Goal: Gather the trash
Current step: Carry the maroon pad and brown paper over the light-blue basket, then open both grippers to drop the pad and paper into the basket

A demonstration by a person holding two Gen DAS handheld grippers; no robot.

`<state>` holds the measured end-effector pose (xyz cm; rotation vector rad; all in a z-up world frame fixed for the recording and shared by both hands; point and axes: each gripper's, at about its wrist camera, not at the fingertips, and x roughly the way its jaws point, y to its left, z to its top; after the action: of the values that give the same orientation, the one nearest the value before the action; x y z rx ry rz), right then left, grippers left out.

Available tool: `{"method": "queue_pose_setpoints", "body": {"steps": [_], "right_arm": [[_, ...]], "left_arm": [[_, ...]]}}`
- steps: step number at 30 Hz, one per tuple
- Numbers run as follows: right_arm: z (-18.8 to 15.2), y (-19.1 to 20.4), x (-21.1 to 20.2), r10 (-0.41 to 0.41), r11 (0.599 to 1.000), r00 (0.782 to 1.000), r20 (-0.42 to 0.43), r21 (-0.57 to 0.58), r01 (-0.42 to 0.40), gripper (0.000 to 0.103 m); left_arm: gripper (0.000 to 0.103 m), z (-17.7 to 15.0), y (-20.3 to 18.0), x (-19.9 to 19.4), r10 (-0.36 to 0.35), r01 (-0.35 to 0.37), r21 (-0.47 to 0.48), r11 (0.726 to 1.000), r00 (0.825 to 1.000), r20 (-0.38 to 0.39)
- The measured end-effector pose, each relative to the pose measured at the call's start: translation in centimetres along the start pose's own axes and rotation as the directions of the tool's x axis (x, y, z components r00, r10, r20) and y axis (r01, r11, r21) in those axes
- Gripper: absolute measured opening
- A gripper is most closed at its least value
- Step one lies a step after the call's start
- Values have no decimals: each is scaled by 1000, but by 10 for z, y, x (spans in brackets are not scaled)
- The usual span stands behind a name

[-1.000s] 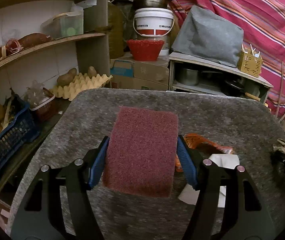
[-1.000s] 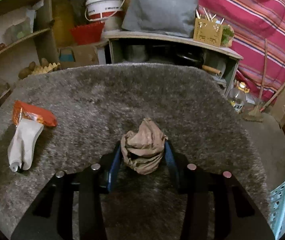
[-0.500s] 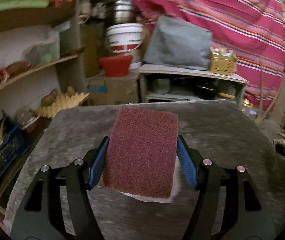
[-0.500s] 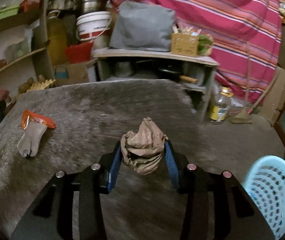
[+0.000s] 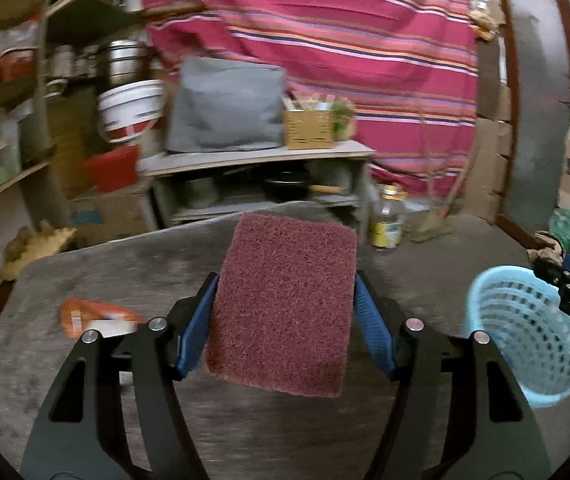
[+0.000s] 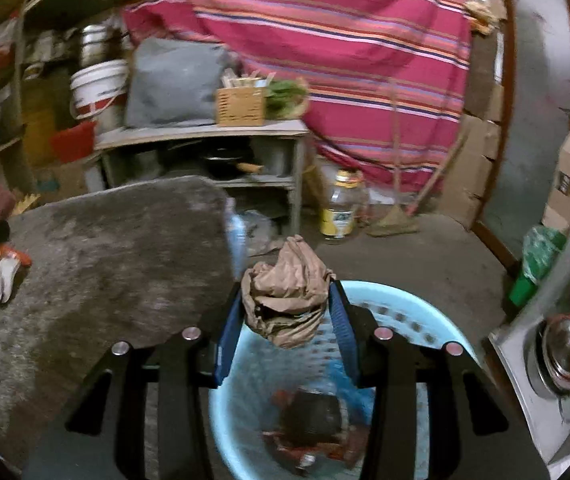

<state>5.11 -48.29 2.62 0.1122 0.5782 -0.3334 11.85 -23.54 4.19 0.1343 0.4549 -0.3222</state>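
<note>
A coarse, matt maroon scouring pad (image 5: 285,304) and crumpled brown paper (image 6: 287,294). Beside the shaggy grey table cover (image 6: 97,256), a perforated pale-blue plastic basket (image 6: 401,312).

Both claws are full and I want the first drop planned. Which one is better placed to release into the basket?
Right. Its claw holds the crumpled paper directly over the basket. The left claw, gripping the pad, is over the table, basket off to its right.

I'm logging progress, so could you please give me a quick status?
Right gripper shut on paper wad, over blue basket. Left gripper shut on scrub pad. Wrapper on table.
</note>
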Motion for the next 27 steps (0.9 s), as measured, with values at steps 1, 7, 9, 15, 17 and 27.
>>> {"method": "queue_pose_setpoints", "body": {"steps": [1,7,9,15,17,27], "right_arm": [[-2,-8,-1,-6,1000,1000,-2,11,6,43],[-16,-55,1,-30,996,999,-23,82,32,43],[-19,-64,2,-36,995,999,-27,92,39,43],[-26,-92,6,-45,990,998,-36,134,49,43],[-28,-99,7,-50,989,998,-41,141,55,43],[-33,-114,12,-57,984,996,-62,166,67,43]], "left_arm": [[65,0,-10,2,-17,17,4,1000,1000,-1],[65,-4,-83,13,-153,153,38,987,988,-9],[65,-8,-99,18,-183,184,41,982,983,-29],[65,-18,-149,36,-239,244,72,967,969,-67],[65,-19,-159,41,-251,256,80,963,965,-75],[67,-8,-185,47,-321,329,84,940,942,-103]]}}
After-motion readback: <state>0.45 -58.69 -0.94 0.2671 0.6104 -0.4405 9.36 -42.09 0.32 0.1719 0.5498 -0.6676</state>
